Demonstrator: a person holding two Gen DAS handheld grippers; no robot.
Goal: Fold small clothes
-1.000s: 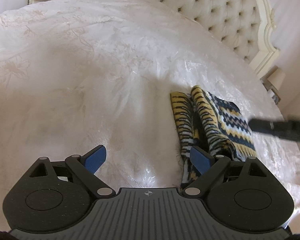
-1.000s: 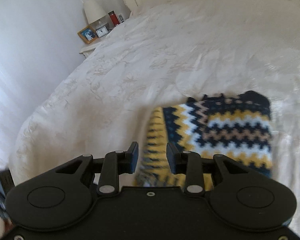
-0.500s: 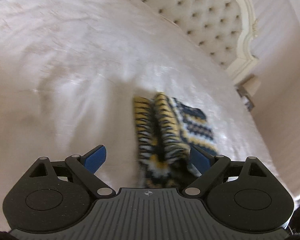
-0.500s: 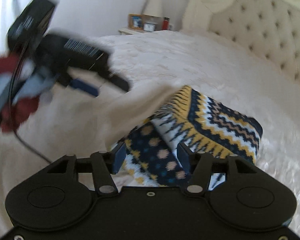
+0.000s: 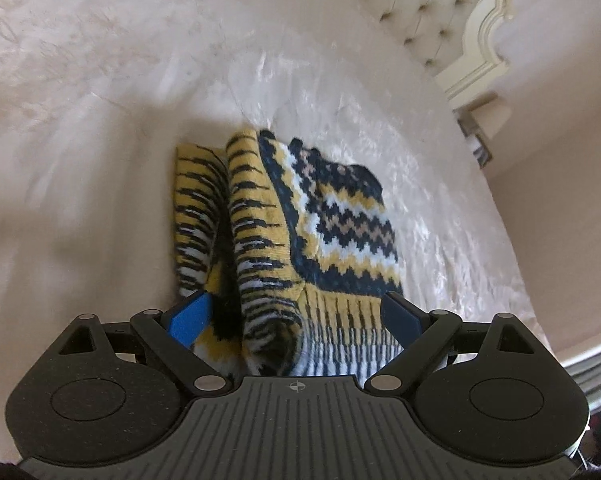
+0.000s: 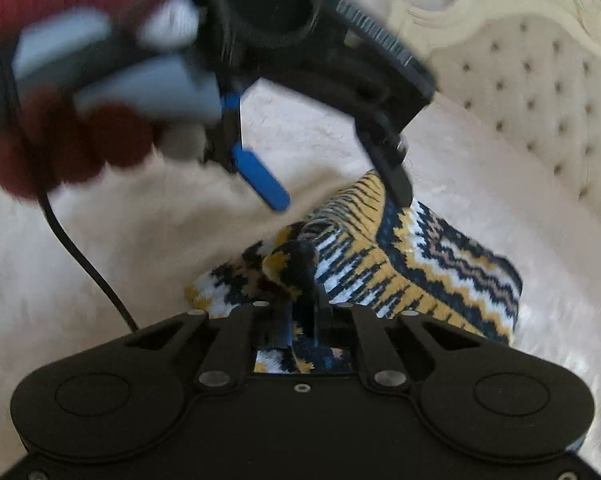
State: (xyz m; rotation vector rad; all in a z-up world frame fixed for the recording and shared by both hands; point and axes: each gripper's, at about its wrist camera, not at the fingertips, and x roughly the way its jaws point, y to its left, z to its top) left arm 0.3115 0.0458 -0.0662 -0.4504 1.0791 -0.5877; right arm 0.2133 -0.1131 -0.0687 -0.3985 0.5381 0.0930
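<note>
Both tongs at the near end of the folded knit on the bed.

My left tongs (image 5: 296, 316) are spread wide, blue pads either side of the bunched near end of the patterned knit garment (image 5: 300, 216); the right-hand pad looks to be against the ribbed hem, the other just beside the fabric, no squeeze visible. My right tongs (image 6: 302, 320) are clenched on a raised fold of that garment (image 6: 380, 264), pads nearly together with fabric pinched between them. The garment lies on the cream bedspread (image 5: 100, 120), folded into a thick bundle, yellow-and-black striped layers to the left, zigzag panel to the right. In the right wrist view the left tongs (image 6: 336, 196) hang blurred above the garment, one finger (image 6: 396, 176) touching its top edge. Tufted headboard (image 6: 540, 92) behind.
</note>
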